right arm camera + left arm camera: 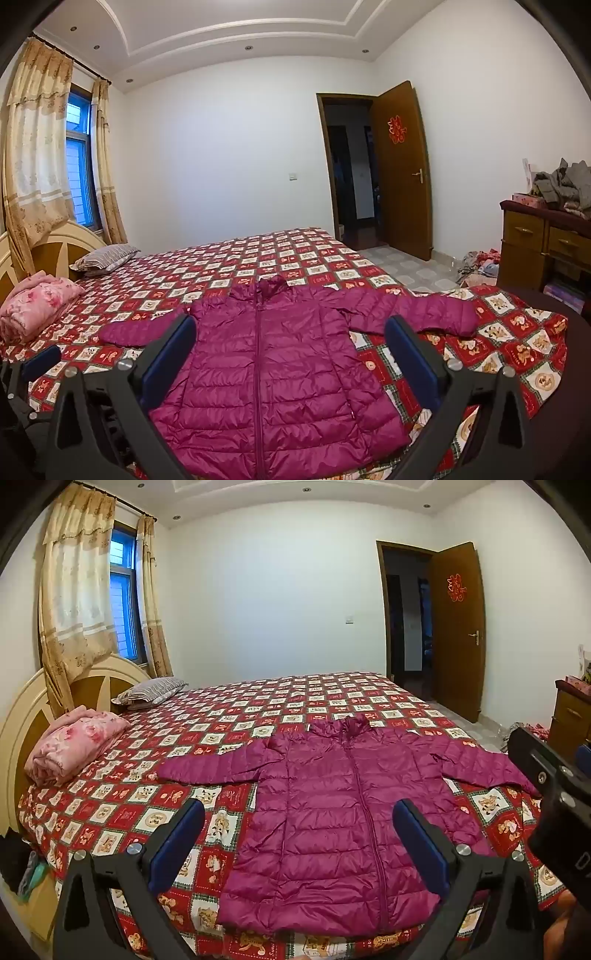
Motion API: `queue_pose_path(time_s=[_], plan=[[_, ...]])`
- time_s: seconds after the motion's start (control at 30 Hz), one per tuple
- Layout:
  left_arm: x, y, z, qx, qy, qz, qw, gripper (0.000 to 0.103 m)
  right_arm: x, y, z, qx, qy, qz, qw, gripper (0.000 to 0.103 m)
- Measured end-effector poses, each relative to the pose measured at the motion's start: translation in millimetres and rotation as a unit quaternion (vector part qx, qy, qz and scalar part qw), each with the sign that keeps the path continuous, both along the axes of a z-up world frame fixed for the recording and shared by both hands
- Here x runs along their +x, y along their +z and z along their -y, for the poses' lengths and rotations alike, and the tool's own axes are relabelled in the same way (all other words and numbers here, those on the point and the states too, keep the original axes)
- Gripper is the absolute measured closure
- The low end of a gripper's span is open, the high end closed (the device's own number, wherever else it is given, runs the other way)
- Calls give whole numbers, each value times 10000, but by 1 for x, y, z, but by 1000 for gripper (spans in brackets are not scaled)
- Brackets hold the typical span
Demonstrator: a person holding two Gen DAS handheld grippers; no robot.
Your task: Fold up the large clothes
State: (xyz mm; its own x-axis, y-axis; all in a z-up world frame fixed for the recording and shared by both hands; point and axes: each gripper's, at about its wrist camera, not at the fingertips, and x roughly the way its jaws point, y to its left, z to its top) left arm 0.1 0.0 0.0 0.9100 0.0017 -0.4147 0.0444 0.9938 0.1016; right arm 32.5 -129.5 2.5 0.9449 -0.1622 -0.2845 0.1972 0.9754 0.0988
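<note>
- A cream and brown headboard [22,716] stands at the left end of the bed [155,797], with yellow curtains [74,602] hanging over a window behind it.
- A folded pink blanket [74,746] lies on the red checked bedspread near the headboard, and a striped pillow [151,694] sits farther back.
- The left gripper [299,834] hovers above the near edge of the bed, its two blue-padded fingers [177,849] spread wide apart and holding nothing.
- The purple quilted jacket [343,812] lies flat on the bedspread, front up and zipped, collar pointing away, hem toward the near edge, both sleeves stretched out sideways.
- The right gripper [291,350] is also held above the jacket's lower half, fingers [413,358] well apart and empty; the left tool's tip shows at the far left of its view.
- A brown door [402,170] stands open in the far wall, with a red paper cutting [397,129] on it.
- A wooden dresser [543,240] at the right carries a heap of grey clothes [565,181], and more clothes [480,262] lie on the floor beside it.
</note>
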Motion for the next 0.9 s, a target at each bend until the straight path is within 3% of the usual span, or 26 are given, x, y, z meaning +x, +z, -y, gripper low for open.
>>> queue_pose_path(time_s=[0.27, 0.9], plan=[[7, 0, 6, -97, -104, -149, 9998, 1, 0, -2, 2, 30, 7, 28, 10000, 0], [3, -2, -4, -261, -16, -66, 9996, 1, 0, 0, 0, 26, -7, -20, 10000, 0]])
